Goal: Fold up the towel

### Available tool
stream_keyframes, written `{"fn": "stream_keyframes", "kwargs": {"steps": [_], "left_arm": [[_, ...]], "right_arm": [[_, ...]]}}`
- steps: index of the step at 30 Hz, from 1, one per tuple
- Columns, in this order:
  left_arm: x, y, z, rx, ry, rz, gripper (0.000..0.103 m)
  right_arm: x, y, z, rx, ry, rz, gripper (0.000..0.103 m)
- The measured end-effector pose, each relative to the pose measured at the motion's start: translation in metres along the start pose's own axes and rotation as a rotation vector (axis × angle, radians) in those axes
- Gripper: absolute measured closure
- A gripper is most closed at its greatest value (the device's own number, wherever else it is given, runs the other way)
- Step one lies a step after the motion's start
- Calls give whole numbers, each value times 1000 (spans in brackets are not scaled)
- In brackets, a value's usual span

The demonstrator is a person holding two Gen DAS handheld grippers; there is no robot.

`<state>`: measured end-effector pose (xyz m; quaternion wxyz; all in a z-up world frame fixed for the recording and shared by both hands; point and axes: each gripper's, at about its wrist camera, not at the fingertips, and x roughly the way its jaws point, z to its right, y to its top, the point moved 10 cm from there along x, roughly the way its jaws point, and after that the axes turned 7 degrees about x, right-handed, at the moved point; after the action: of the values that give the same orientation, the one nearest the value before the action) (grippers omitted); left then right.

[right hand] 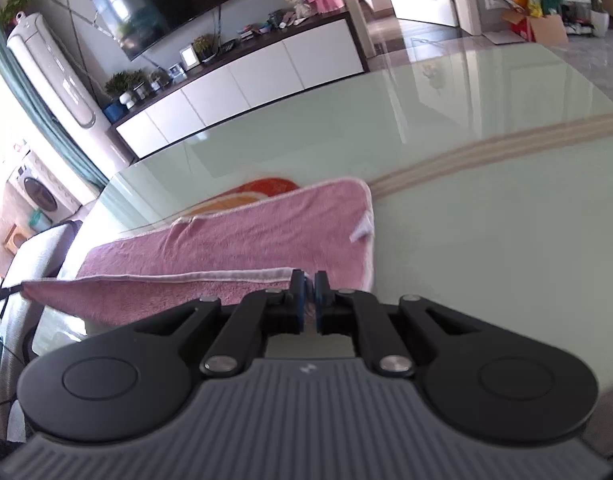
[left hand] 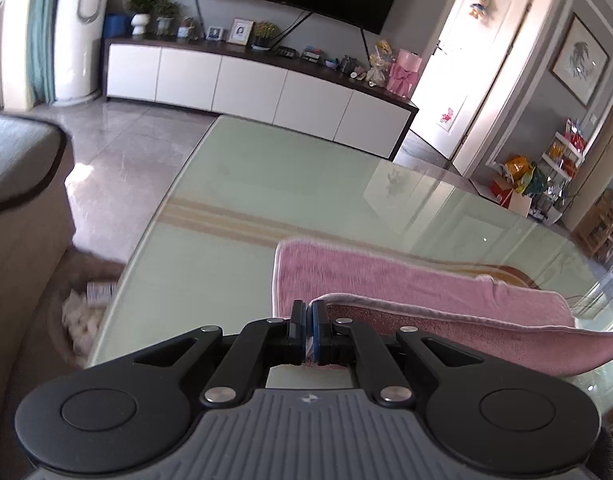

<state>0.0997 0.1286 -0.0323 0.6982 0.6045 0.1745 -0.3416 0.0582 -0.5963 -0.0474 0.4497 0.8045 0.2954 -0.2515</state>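
A pink towel (left hand: 406, 276) lies spread on the pale green glass table (left hand: 226, 208). My left gripper (left hand: 309, 308) is shut on the towel's near left corner, and the lifted hem runs off to the right above the flat part. In the right wrist view the same pink towel (right hand: 242, 236) stretches away to the left. My right gripper (right hand: 309, 280) is shut on its near right corner, with the raised edge taut toward the left. A small white tag (right hand: 360, 232) shows at the towel's far right side.
A grey sofa arm (left hand: 22, 184) stands left of the table (right hand: 486, 208). A white low cabinet (left hand: 246, 80) with a television above it lines the far wall. An orange mat (right hand: 262, 190) shows under the glass past the towel.
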Motion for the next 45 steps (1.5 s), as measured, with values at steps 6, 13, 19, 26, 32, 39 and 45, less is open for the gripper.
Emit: {"fn": "stream_keyframes", "kwargs": {"steps": [6, 13, 19, 26, 32, 39, 45], "left_arm": [[-19, -40, -3, -15, -7, -9, 100], [-25, -72, -10, -33, -13, -3, 100], [-28, -62, -25, -58, 14, 46, 103], [-6, -57, -5, 53, -62, -23, 89], [1, -86, 15, 185, -113, -151, 88], [13, -98, 18, 272, -122, -231, 88], [27, -107, 22, 383, -80, -279, 88]], "right_arm": [[-8, -32, 6, 49, 20, -3, 98], [-9, -46, 10, 74, 34, -2, 98], [-3, -23, 10, 75, 40, 21, 98], [18, -23, 7, 53, 30, -25, 98], [21, -31, 10, 52, 27, -41, 98], [23, -34, 8, 36, 21, -50, 98], [24, -40, 6, 34, 17, -63, 98]]}}
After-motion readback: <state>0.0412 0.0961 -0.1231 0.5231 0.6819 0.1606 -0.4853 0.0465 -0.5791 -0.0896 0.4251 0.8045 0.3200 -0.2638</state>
